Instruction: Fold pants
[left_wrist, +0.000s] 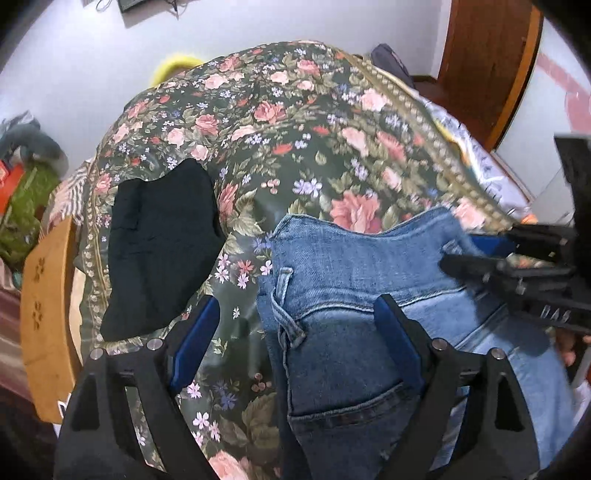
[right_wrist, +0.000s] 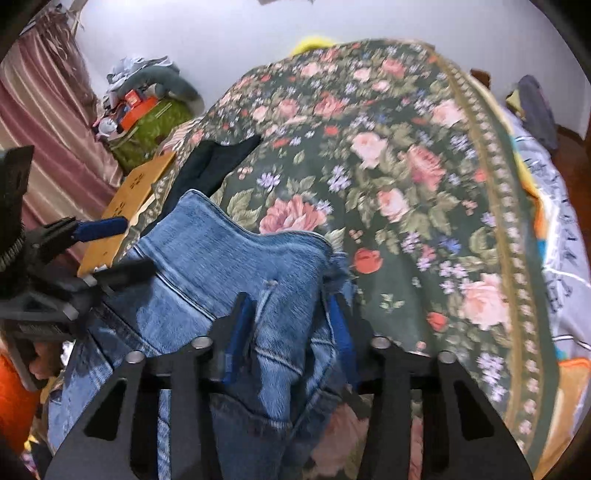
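Blue jeans (left_wrist: 351, 280) lie waistband-up on a floral bedspread (left_wrist: 295, 140), a back pocket near the bottom of the left wrist view. My left gripper (left_wrist: 295, 317) is open, its jaws wide apart over the left edge of the waistband with a belt loop between them. My right gripper (right_wrist: 291, 314) is closed on a bunched fold of the jeans (right_wrist: 258, 258) at the waistband's right side. Each gripper shows in the other's view: the right one (left_wrist: 517, 258) at the right edge, the left one (right_wrist: 85, 251) at the left edge.
A folded black garment (left_wrist: 159, 240) lies on the bedspread left of the jeans. A wooden footboard (left_wrist: 48, 306) is at the left edge. A cluttered green-covered table (right_wrist: 147, 122) stands by the wall. A wooden door (left_wrist: 487, 62) is far right.
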